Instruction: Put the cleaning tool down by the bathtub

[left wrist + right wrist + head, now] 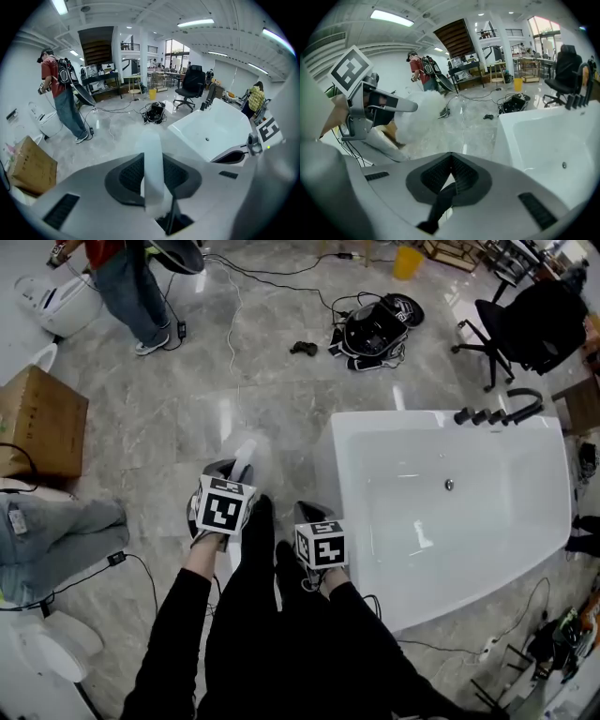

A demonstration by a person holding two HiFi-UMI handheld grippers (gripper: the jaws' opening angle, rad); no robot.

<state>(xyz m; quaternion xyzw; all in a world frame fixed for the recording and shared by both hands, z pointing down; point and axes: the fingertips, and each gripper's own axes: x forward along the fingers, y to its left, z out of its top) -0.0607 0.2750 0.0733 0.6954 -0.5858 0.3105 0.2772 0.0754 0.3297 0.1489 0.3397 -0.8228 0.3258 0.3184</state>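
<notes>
The cleaning tool is a pale white handle [153, 164] with a fluffy white head [421, 118]. My left gripper [153, 180] is shut on the handle, and the tool sticks out forward over the grey floor [246, 456]. In the head view the left gripper [230, 472] is just left of the white bathtub [375, 423], a short gap away. My right gripper [451, 174] is shut, with only a dark strip showing below its pads. It sits [314, 514] beside the tub's near-left corner. The bathtub [548, 136] fills the right of the right gripper view.
A cardboard box [42, 423] stands at the left. A person [127, 287] stands at the far left by a white toilet [58, 304]. Black gear [375, 326] and cables lie on the floor beyond the tub. An office chair [530, 324] and black tap [497, 413] are at the tub's far end.
</notes>
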